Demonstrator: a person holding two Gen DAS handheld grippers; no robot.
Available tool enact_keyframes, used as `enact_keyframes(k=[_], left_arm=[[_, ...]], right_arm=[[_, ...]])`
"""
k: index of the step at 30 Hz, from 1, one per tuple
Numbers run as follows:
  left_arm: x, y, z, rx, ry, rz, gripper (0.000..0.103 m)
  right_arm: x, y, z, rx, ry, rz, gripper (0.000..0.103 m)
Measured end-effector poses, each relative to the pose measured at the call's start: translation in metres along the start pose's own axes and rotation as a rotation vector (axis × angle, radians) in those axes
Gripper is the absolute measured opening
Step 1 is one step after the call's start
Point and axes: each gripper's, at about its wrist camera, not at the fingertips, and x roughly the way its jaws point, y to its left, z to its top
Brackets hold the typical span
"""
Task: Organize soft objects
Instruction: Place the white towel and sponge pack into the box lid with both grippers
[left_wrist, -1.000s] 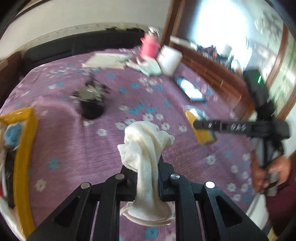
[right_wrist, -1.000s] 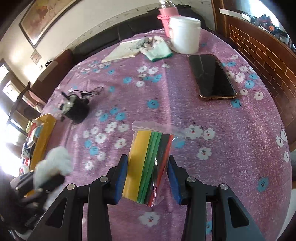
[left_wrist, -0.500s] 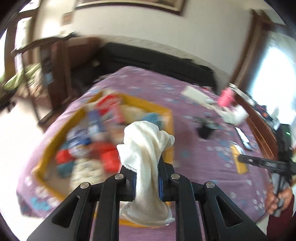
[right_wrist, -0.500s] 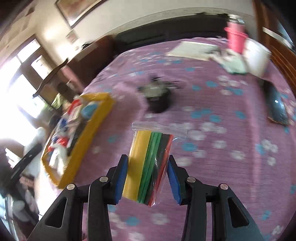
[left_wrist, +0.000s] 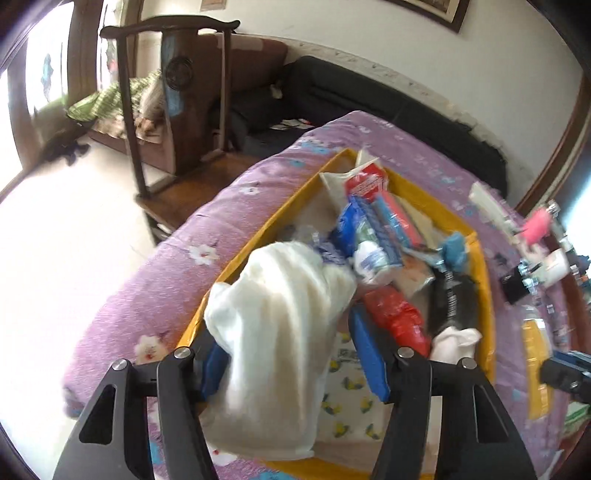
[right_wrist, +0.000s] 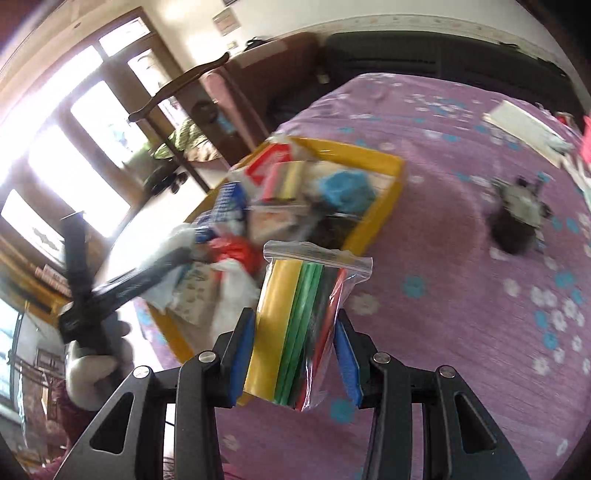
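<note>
A white towel (left_wrist: 280, 332) hangs between the fingers of my left gripper (left_wrist: 288, 354) above the near end of the yellow box (left_wrist: 236, 262). The jaws are opening: the towel leans on the left pad and the right pad stands apart from it. The box is full of packets, pouches and cloths. My right gripper (right_wrist: 295, 350) is shut on a clear zip bag of yellow, green and red sheets (right_wrist: 299, 310), held over the purple flowered cloth just right of the box (right_wrist: 384, 206). The left gripper (right_wrist: 155, 266) shows blurred over the box in the right wrist view.
A dark wooden chair (left_wrist: 177, 92) and a black sofa (left_wrist: 369, 92) stand beyond the table's edge. A small black device (right_wrist: 517, 221), a white book (right_wrist: 524, 129), a pink cup (left_wrist: 539, 225) and a white jar (left_wrist: 557, 262) lie on the cloth to the right. A person's hand (right_wrist: 92, 362) holds the left gripper.
Both grippers swung left across the table to the yellow box. The left jaws have parted from the towel, which now sags. The right gripper still holds the zip bag.
</note>
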Motion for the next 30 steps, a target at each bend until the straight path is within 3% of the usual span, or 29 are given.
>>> enact_keyframes(k=[6,11,14,16,20,25,27,30], left_arm=[[-0.028,0.011,-0.006,-0.039,-0.082,-0.061,0.069],[-0.062,0.022,-0.013,-0.08,-0.183,-0.07,0.079],[-0.07,0.025,-0.012,-0.073,-0.204,-0.06,0.08],[-0.073,0.025,-0.012,-0.063,-0.221,-0.049,0.08],[-0.071,0.031,-0.012,-0.086,-0.231,-0.05,0.08],[-0.075,0.023,-0.018,-0.065,-0.237,-0.034,0.08],[-0.079,0.016,-0.018,-0.039,-0.252,-0.014,0.08],[-0.087,-0.002,-0.022,0.013,-0.3,0.059,0.083]], right_arm=[[0.025,0.038,0.012,-0.043,0.035,0.109,0.046],[0.059,0.069,0.007,-0.106,0.112,0.168,0.046],[0.079,0.08,0.0,-0.128,0.157,0.153,0.046],[0.089,0.081,-0.004,-0.143,0.165,0.095,0.046],[0.096,0.076,-0.006,-0.178,0.134,-0.059,0.047],[0.082,0.056,-0.002,-0.104,0.113,0.06,0.054],[0.067,0.05,0.0,-0.091,0.07,0.084,0.065],[0.037,0.042,-0.004,-0.068,-0.012,0.089,0.07]])
